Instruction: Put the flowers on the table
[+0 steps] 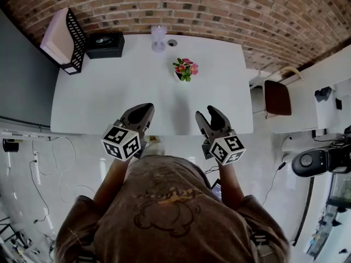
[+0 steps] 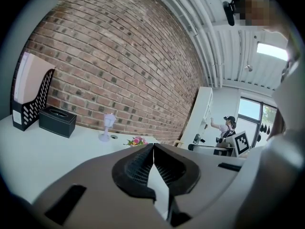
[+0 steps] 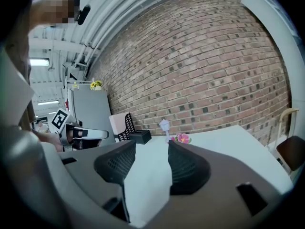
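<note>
Small pot of pink flowers (image 1: 185,69) upright on white tabletop (image 1: 109,97), twelve o'clock. Both empty: left tongs (image 1: 147,108) pressed together, right tongs (image 1: 207,113) spread. Placement judged complete; next, withdraw.

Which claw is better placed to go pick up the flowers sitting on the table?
Probably the right claw: its jaws stand apart with nothing between them, and the flowers sit slightly nearer to it. The left claw has its jaws closed together.
</note>
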### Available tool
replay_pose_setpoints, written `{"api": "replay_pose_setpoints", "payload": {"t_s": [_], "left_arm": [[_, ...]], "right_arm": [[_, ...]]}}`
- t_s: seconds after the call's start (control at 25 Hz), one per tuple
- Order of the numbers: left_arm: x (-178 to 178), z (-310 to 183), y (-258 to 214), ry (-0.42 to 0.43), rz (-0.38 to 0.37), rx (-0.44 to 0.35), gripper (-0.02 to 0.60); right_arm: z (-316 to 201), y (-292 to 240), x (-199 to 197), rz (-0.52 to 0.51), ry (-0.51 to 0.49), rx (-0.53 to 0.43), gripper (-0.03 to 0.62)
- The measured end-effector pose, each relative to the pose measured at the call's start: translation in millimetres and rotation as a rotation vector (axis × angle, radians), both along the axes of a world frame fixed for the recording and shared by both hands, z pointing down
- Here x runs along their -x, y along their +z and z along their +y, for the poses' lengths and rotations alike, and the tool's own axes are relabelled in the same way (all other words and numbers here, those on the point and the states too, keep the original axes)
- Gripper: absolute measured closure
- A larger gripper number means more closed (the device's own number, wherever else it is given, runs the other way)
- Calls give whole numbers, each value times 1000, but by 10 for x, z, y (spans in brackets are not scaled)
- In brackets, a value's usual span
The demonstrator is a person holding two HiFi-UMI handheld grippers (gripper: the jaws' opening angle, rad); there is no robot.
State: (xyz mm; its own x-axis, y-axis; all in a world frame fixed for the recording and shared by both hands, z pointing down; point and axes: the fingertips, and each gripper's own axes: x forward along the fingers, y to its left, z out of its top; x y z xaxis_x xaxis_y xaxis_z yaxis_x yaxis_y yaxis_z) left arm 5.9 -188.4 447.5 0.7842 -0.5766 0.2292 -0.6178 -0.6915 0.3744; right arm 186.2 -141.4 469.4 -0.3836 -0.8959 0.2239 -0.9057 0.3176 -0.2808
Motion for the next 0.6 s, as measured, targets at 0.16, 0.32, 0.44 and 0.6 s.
{"api": "replay_pose_setpoints", "payload": {"t_s": [0.16, 0.32, 0.44, 0.6], "left_arm": [[64, 20, -13, -16, -7, -15, 560], [161, 28, 0, -33, -20, -38, 560], [267, 16, 32, -52, -40, -55, 560], [402, -3, 64, -75, -49, -77, 560]], "right_arm": [[99, 8, 37, 26, 0, -10, 451], [143, 14, 44, 38, 36, -31, 559], [146, 52, 66, 50, 48, -32, 591], [142, 110, 104, 85, 49, -34, 591]]}}
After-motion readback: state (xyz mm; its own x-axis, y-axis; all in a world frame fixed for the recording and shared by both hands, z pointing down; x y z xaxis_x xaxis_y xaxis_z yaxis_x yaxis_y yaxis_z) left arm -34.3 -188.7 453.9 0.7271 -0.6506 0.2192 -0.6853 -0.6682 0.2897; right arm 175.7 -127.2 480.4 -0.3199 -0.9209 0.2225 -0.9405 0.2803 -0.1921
